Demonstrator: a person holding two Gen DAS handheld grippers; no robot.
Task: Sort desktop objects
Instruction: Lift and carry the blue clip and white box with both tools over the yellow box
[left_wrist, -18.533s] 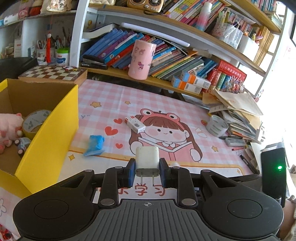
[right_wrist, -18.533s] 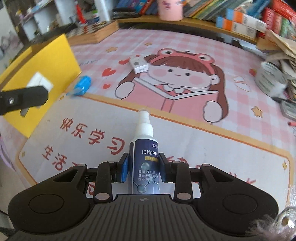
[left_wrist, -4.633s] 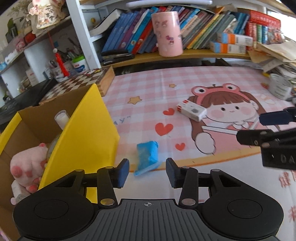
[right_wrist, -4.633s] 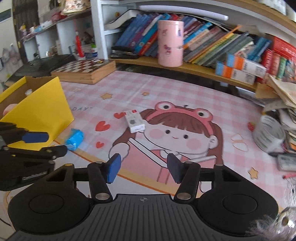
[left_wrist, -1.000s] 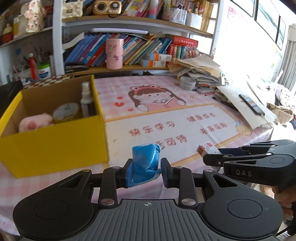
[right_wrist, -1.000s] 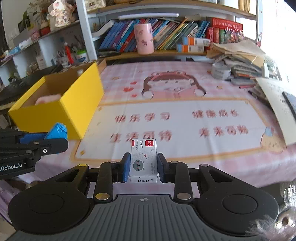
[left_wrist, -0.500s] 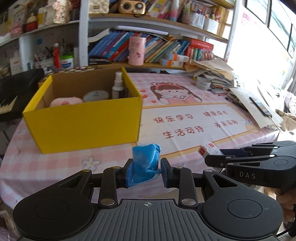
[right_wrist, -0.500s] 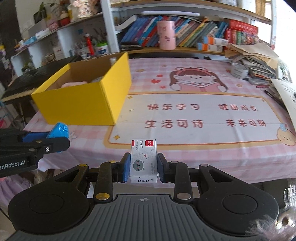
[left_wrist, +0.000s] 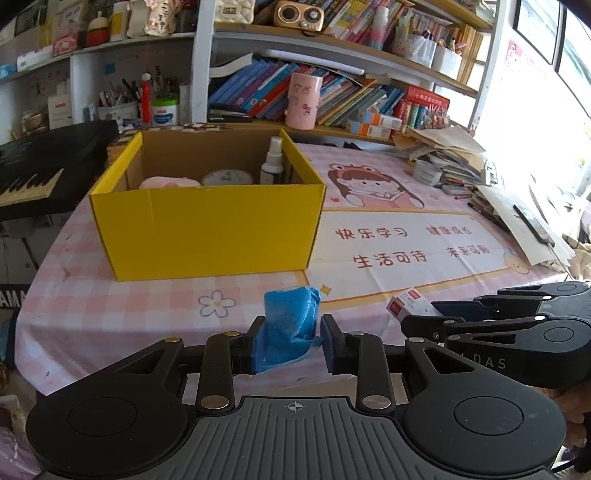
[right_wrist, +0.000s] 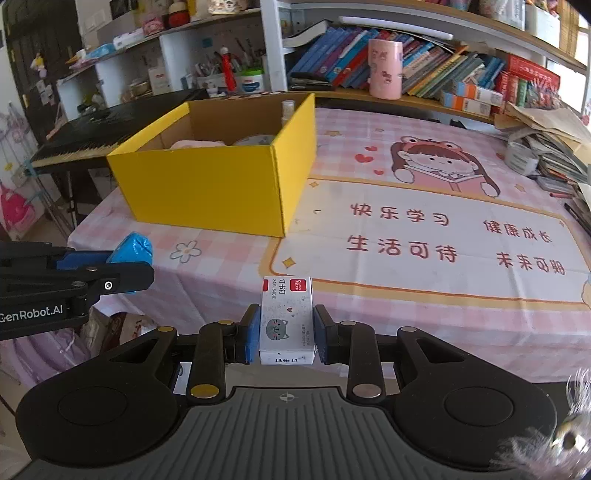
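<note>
My left gripper (left_wrist: 293, 345) is shut on a crumpled blue packet (left_wrist: 290, 323), held off the near edge of the table. My right gripper (right_wrist: 286, 338) is shut on a small white staple box (right_wrist: 286, 319) with a cat drawing and red labels. Each gripper shows in the other's view: the right one (left_wrist: 417, 314) with the staple box (left_wrist: 408, 304) at the lower right, the left one (right_wrist: 125, 267) with the blue packet (right_wrist: 133, 249) at the left. The yellow box (left_wrist: 207, 225) stands ahead on the table, holding a spray bottle (left_wrist: 273, 162), a tape roll (left_wrist: 227, 178) and a pink plush (left_wrist: 168, 182).
A pink checked cloth with a cartoon mat (right_wrist: 424, 229) covers the table. Bookshelves (left_wrist: 332, 92) and a pink cup (left_wrist: 303, 100) stand behind. A black keyboard (left_wrist: 40, 166) sits to the left. Papers and books (left_wrist: 461, 158) pile up at the right.
Both grippers have shifted sideways while keeping their loads. The yellow box now lies more to the centre of both views, and the table's near edge shows more.
</note>
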